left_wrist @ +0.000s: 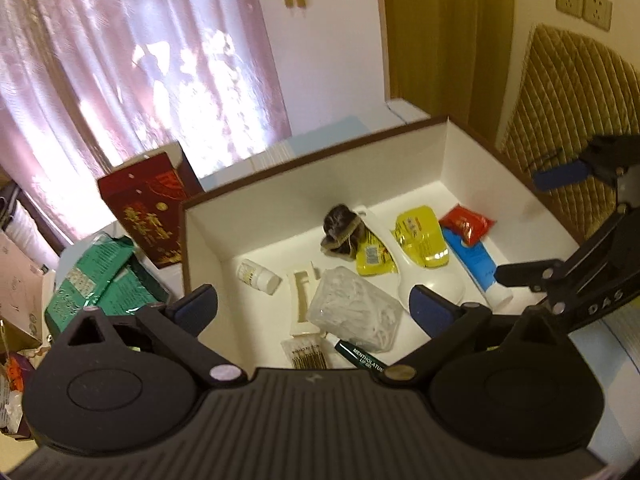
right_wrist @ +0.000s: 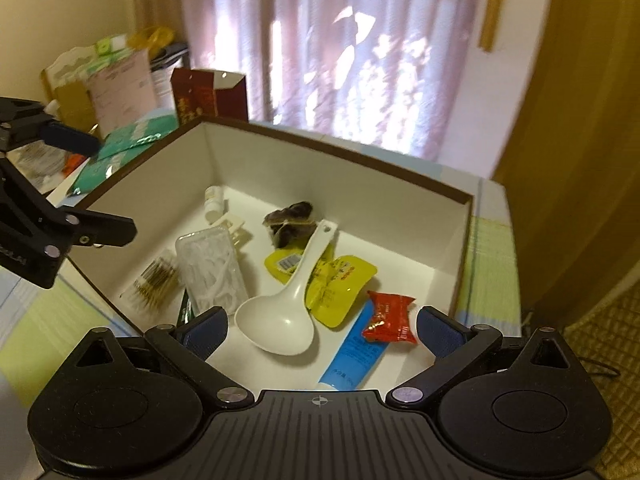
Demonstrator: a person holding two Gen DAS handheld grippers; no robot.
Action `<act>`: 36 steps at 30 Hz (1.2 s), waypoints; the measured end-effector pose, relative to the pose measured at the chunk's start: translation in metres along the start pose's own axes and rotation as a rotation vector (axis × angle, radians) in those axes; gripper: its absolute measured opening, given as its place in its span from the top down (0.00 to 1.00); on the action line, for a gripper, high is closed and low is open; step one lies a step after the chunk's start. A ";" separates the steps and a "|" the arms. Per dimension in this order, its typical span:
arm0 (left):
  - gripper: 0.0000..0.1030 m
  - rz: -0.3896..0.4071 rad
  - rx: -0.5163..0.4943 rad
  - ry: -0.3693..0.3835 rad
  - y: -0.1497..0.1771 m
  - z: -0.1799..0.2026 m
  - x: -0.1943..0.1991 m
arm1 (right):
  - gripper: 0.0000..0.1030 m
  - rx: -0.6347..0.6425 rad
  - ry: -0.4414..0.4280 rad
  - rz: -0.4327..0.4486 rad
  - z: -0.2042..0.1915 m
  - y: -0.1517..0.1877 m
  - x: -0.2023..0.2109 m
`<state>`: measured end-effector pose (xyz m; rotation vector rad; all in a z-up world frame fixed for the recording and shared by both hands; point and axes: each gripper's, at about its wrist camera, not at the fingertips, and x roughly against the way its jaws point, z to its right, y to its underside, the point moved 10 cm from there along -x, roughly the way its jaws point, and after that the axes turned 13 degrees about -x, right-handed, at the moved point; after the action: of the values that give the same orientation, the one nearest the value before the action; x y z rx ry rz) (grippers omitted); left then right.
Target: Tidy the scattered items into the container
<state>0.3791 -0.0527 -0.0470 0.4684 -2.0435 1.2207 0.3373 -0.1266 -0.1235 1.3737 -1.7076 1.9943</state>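
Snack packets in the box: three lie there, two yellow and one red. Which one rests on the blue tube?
The red packet. It lies across the blue tube, while both yellow packets sit beside the white spoon.

Everything sits inside the box (right_wrist: 336,152). Seen from the right wrist cam: spoon (right_wrist: 286,308) in the middle, bowl nearest the cam, handle running to the back. Sauce packets (right_wrist: 340,284) just under/right of the handle. Wrapped snack (right_wrist: 390,318) right of those, lying on the tube (right_wrist: 354,354), tube toward the near wall. Dark bundle (right_wrist: 290,220) behind the spoon handle tip. Floss-pick bag (right_wrist: 212,270) left of spoon; needle pack (right_wrist: 154,280) left of the bag. Small bottle (right_wrist: 213,202) at back left, clip (right_wrist: 236,226) betw. bottle & bag. Lip balm (left_wrist: 362,358) in front of the bag, by the near wall. Outside the box, left & behind: carton (right_wrist: 208,96), foil pouches (left_wrist: 96,280).
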 end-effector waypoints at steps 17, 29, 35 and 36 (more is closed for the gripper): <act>0.01 -0.022 0.169 -0.050 0.042 -0.015 0.056 | 0.00 -0.177 0.038 0.077 -0.018 0.020 0.051; 0.01 -0.001 0.185 -0.038 0.061 0.007 0.097 | 0.00 -0.231 0.048 0.080 -0.038 0.045 0.086; 0.01 -0.005 0.197 -0.052 0.069 0.011 0.112 | 0.00 -0.260 0.050 0.069 -0.042 0.055 0.098; 0.01 -0.009 0.195 -0.057 0.070 0.011 0.113 | 0.00 -0.267 0.050 0.068 -0.043 0.057 0.100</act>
<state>0.2538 -0.0230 -0.0120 0.6104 -1.9758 1.4236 0.2224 -0.1496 -0.0867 1.1813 -1.9378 1.7379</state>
